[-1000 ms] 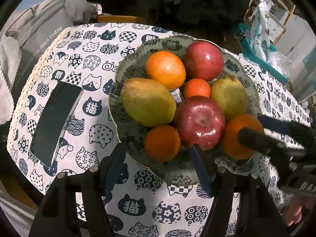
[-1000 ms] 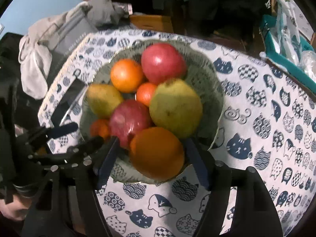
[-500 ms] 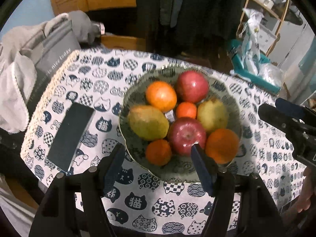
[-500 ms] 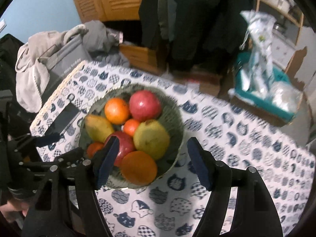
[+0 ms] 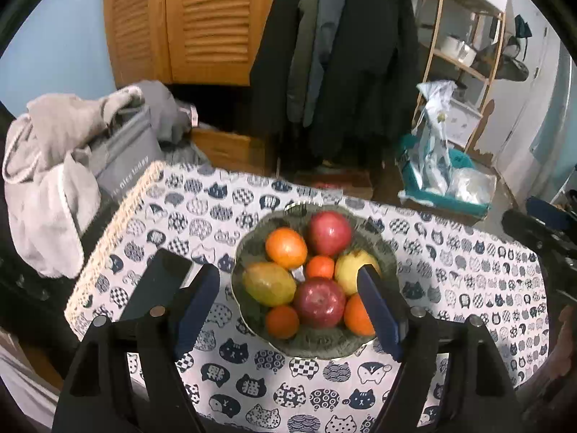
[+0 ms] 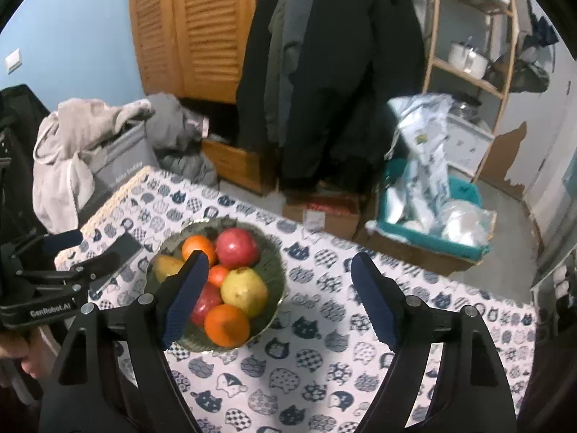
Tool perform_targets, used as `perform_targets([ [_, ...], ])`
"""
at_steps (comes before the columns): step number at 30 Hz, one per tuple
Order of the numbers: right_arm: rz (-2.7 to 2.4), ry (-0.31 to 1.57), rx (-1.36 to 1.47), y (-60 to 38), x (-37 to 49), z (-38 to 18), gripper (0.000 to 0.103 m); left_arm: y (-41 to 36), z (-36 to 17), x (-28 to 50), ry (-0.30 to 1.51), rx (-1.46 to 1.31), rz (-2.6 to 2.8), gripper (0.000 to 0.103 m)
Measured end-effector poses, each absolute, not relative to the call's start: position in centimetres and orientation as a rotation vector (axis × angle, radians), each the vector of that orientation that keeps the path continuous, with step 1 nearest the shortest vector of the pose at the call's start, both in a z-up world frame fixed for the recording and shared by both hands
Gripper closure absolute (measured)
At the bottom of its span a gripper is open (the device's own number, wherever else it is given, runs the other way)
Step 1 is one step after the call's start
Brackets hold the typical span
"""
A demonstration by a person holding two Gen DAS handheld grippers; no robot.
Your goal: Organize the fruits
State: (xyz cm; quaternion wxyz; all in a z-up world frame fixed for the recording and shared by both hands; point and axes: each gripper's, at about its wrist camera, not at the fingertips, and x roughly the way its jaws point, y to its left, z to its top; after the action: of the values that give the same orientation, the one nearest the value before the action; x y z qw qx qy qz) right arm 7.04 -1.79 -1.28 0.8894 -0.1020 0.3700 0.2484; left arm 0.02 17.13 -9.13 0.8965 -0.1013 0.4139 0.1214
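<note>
Because the fruit is heaped high in the bowl (image 5: 386, 249), sitting low in the middle of the left camera's frame on the cat-print tablecloth (image 5: 468, 288), one careless reach could go wrong: nudging the red apple (image 5: 319, 301) at the front might send the small orange (image 5: 282, 321) over the rim, and the dark phone (image 5: 155, 285) lies just left of the bowl. The left gripper (image 5: 288, 306) hangs above the bowl, jaws wide apart, holding nothing. The right gripper (image 6: 279, 299) is likewise spread wide and empty, touching nothing, the bowl at its lower left.
</note>
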Motion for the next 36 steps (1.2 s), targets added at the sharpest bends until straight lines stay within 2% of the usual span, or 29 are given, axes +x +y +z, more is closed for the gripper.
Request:
perform_targets([
  [3,0.498,0.722,-0.214,-2.8,6.5,0.3,0.017,16.7,-7.7,-0.4,0.816,-0.19,0.264,0.016],
  [9,0.474,0.648,-0.212,-4.9,5.4,2.8,0.016,15.5,-5.0,-1.3,0.735,-0.138,0.273,0.015],
  [15,0.459,0.614,-0.196,-6.7,4.7,4.0,0.016,14.4,-2.1,-2.2,0.637,-0.108,0.286,0.001],
  [24,0.413,0.544,-0.213,-8.5,3.3,4.9,0.016,13.3,0.4,-3.1,0.535,-0.06,0.293,0.001],
  [36,0.384,0.534,-0.187,-10.4,3.7,4.7,0.016,12.8,0.8,-3.5,0.52,-0.078,0.289,0.001],
])
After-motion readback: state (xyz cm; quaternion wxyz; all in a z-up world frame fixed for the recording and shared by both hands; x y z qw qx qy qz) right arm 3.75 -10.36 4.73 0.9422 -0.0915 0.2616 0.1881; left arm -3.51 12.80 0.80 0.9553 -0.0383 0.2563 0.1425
